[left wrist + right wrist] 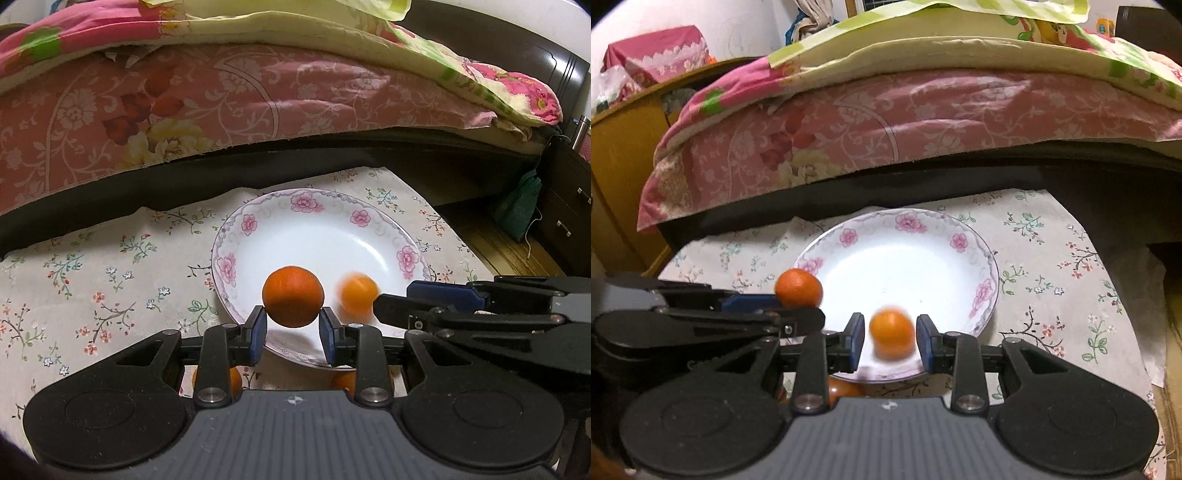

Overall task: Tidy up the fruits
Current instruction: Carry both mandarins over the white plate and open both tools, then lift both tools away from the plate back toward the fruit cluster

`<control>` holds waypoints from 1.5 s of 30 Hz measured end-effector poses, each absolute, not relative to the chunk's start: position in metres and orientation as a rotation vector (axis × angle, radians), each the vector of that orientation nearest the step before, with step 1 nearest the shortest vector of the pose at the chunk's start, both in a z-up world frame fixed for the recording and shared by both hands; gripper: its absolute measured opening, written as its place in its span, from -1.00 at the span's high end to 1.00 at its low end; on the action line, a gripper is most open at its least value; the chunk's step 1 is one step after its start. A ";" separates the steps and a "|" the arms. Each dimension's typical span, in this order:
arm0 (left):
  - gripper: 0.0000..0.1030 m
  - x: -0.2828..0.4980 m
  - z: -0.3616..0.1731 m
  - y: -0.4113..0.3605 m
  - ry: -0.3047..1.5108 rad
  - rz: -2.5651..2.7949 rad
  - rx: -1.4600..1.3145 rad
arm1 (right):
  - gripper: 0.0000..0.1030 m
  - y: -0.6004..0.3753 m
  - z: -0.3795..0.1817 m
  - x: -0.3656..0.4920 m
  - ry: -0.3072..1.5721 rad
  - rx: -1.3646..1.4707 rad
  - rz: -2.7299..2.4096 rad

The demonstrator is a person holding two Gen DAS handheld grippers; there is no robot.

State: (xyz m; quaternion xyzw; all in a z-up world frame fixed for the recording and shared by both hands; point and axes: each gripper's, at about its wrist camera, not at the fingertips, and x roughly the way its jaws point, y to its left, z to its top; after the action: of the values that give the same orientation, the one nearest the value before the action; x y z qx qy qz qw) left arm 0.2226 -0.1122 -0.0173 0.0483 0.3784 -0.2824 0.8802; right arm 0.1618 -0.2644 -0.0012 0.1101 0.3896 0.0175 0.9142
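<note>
A white plate with pink flowers on its rim sits on a floral cloth. My left gripper is shut on an orange, held sharp and still over the plate's near-left rim. My right gripper is beside it on the right. A second orange is motion-blurred between the right fingers with small gaps to both pads, loose over the plate. Other oranges lie on the cloth under the grippers, mostly hidden.
The floral cloth covers a low table against a dark bed frame. Pink bedding hangs above it. A dark nightstand and a green bag stand at the right, and a wooden cabinet at the left.
</note>
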 end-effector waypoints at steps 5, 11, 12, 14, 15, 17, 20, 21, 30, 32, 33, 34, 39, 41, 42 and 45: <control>0.24 0.222 -0.016 -0.112 0.784 -0.574 0.112 | 0.20 -0.264 -0.001 0.161 0.795 0.222 0.031; 0.19 0.221 -0.005 -0.103 0.766 -0.555 0.089 | 0.19 -0.266 0.006 0.158 0.776 0.236 0.024; 0.15 0.220 -0.003 -0.102 0.764 -0.550 0.086 | 0.19 -0.266 0.007 0.158 0.773 0.238 0.025; 0.02 0.218 0.003 -0.098 0.750 -0.531 0.079 | 0.19 -0.265 0.011 0.156 0.764 0.238 0.024; -0.08 0.215 0.007 -0.096 0.733 -0.521 0.079 | 0.19 -0.265 0.013 0.155 0.761 0.240 0.025; -0.27 0.208 0.016 -0.091 0.687 -0.500 0.081 | 0.19 -0.265 0.017 0.152 0.750 0.243 0.027; -0.48 0.192 0.035 -0.085 0.611 -0.468 0.094 | 0.19 -0.266 0.026 0.146 0.736 0.251 0.025; -0.48 0.186 0.043 -0.081 0.582 -0.461 0.097 | 0.19 -0.266 0.030 0.144 0.730 0.254 0.022; -1.00 0.113 0.100 -0.049 0.339 -0.388 0.048 | 0.17 -0.257 0.068 0.105 0.690 0.283 0.048; -1.00 0.103 0.098 -0.045 0.328 -0.393 0.046 | 0.14 -0.250 0.070 0.094 0.706 0.258 0.045; -1.00 0.100 0.096 -0.044 0.344 -0.402 0.053 | 0.14 -0.247 0.070 0.088 0.714 0.244 0.042; -1.00 0.101 0.092 -0.046 0.380 -0.408 0.069 | 0.14 -0.244 0.069 0.083 0.724 0.229 0.042; -1.00 0.100 0.065 -0.047 0.496 -0.387 0.113 | 0.14 -0.231 0.052 0.069 0.801 0.156 0.058; -1.00 0.098 0.054 -0.047 0.528 -0.402 0.140 | 0.14 -0.228 0.041 0.072 0.835 0.124 0.065; -1.00 0.095 0.050 -0.047 0.541 -0.415 0.150 | 0.14 -0.227 0.036 0.073 0.849 0.114 0.071; -0.91 0.094 0.034 -0.050 0.587 -0.452 0.189 | 0.14 -0.224 0.021 0.076 0.898 0.079 0.095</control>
State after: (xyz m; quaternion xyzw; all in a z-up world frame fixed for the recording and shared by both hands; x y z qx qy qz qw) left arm 0.0941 -0.0495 0.0337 0.0923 0.2863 -0.2203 0.9279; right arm 0.0764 -0.2236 0.0207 0.0382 0.4336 0.0458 0.8991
